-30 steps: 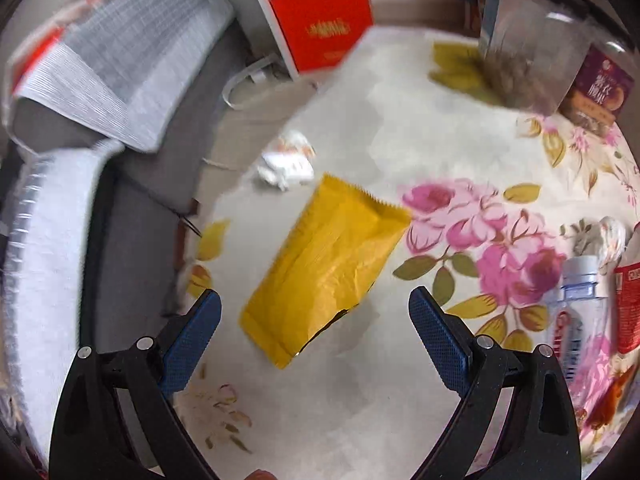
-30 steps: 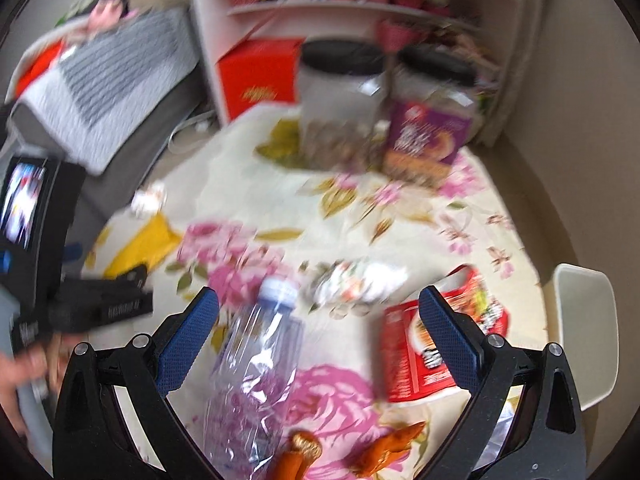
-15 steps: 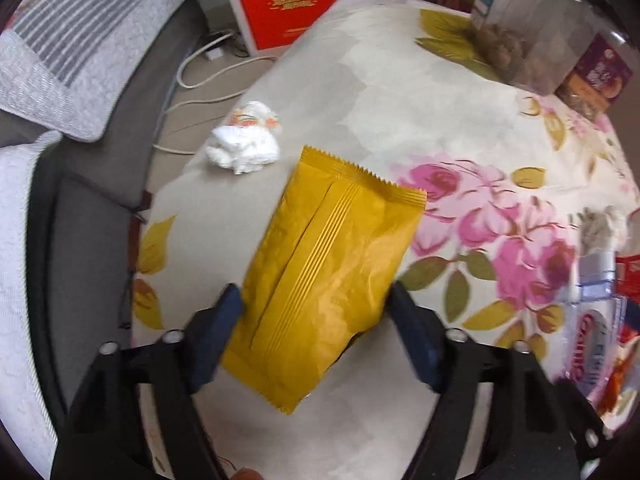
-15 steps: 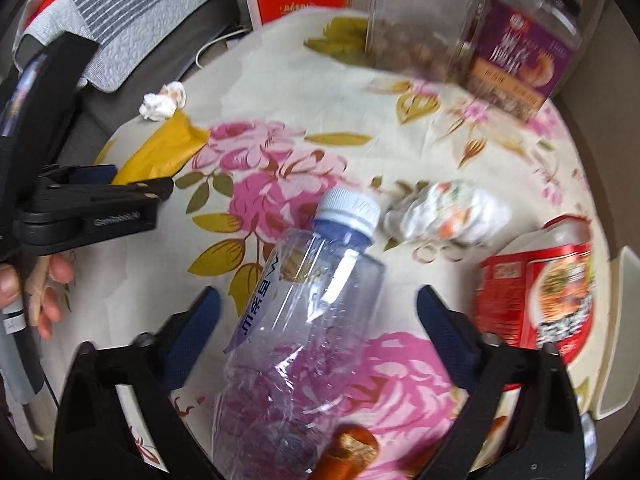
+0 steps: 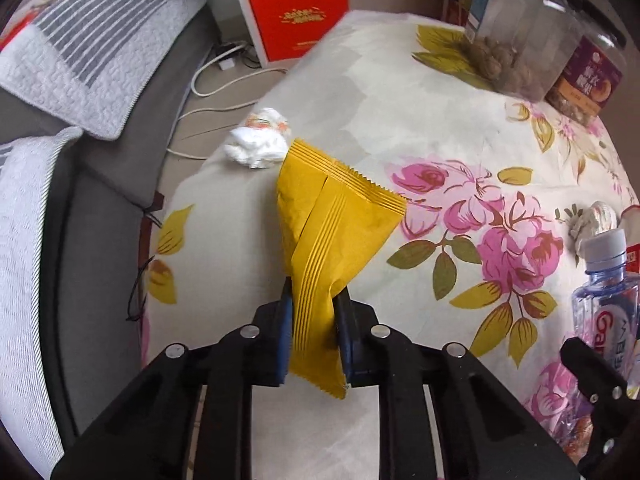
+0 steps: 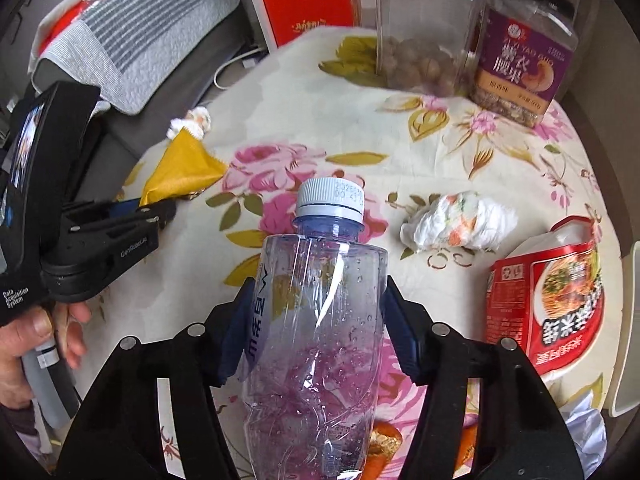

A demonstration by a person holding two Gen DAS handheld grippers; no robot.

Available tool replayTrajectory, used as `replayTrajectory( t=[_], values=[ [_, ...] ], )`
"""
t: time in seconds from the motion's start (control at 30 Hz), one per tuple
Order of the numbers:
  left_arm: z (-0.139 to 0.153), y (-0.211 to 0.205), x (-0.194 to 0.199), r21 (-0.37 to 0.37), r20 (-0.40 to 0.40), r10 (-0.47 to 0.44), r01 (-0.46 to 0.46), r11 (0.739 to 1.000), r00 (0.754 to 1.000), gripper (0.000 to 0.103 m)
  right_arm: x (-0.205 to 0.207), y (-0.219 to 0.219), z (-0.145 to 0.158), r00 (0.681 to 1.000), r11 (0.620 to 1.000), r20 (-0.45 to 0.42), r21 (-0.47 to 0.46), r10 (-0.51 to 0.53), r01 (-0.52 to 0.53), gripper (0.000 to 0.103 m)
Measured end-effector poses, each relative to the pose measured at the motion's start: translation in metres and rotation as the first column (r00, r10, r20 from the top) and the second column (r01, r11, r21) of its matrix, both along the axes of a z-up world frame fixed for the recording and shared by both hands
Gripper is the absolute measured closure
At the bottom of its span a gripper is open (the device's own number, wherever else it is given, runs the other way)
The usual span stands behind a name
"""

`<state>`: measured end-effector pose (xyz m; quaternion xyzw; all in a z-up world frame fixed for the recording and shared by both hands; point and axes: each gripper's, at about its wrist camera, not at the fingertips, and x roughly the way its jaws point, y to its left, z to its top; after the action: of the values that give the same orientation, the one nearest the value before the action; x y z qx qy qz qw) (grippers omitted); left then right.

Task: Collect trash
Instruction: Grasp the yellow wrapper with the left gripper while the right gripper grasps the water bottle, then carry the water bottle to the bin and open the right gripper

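My left gripper [image 5: 314,320] is shut on a yellow snack wrapper [image 5: 332,236], pinching its lower end so it crumples above the floral tablecloth [image 5: 360,92]. The wrapper also shows in the right wrist view [image 6: 184,172] beside the left gripper [image 6: 144,210]. My right gripper [image 6: 316,332] is shut on a clear empty plastic bottle [image 6: 316,332] with a white cap, lying along the fingers. The bottle also shows in the left wrist view [image 5: 604,300].
A crumpled tissue [image 5: 258,142] lies near the table's left edge, another tissue [image 6: 460,222] and a red noodle packet [image 6: 548,300] lie at the right. Two clear snack jars [image 6: 424,32] [image 6: 524,56] stand at the back. A red box [image 5: 296,8] and grey cushions [image 5: 96,44] lie beyond.
My left gripper closed on the yellow wrapper and crumpled it. My right gripper moved forward and closed around the bottle.
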<state>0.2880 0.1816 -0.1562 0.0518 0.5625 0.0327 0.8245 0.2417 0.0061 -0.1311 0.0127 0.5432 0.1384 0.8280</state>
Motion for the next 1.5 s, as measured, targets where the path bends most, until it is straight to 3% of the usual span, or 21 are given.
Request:
replayTrajectory(
  t=[0.27, 0.43, 0.57, 0.77, 1.0, 1.3, 1.5],
  values=[
    [0.039, 0.010, -0.028, -0.137, 0.068, 0.063, -0.054, 0.989, 0.996, 0.086, -0.010, -0.008, 0.032, 0.996, 0.999, 0.086, 0.041, -0.022, 0.018, 0.045],
    [0.061, 0.010, -0.045, -0.255, 0.101, 0.104, -0.075, 0.964, 0.989, 0.086, -0.015, -0.017, 0.056, 0.988, 0.996, 0.148, 0.083, -0.046, 0.034, 0.045],
    [0.077, 0.007, -0.056, -0.299, 0.149, 0.137, -0.087, 0.950, 0.979, 0.086, -0.024, -0.028, 0.074, 0.977, 0.994, 0.201, 0.100, -0.072, 0.053, 0.045],
    [0.108, -0.012, -0.078, -0.290, 0.255, 0.185, -0.108, 0.951, 0.949, 0.086, -0.039, -0.047, 0.098, 0.952, 0.989, 0.285, 0.121, -0.112, 0.080, 0.044],
    [0.150, -0.052, -0.110, -0.242, 0.420, 0.209, -0.113, 0.964, 0.883, 0.086, -0.062, -0.070, 0.125, 0.899, 0.986, 0.409, 0.119, -0.157, 0.118, 0.044],
    [0.176, -0.095, -0.136, -0.238, 0.525, 0.217, -0.103, 0.966, 0.823, 0.085, -0.083, -0.105, 0.146, 0.835, 0.977, 0.508, 0.123, -0.212, 0.173, 0.044],
    [0.181, -0.119, -0.141, -0.222, 0.566, 0.194, -0.078, 0.972, 0.802, 0.085, -0.091, -0.129, 0.147, 0.808, 0.967, 0.532, 0.126, -0.253, 0.220, 0.044]
  ],
)
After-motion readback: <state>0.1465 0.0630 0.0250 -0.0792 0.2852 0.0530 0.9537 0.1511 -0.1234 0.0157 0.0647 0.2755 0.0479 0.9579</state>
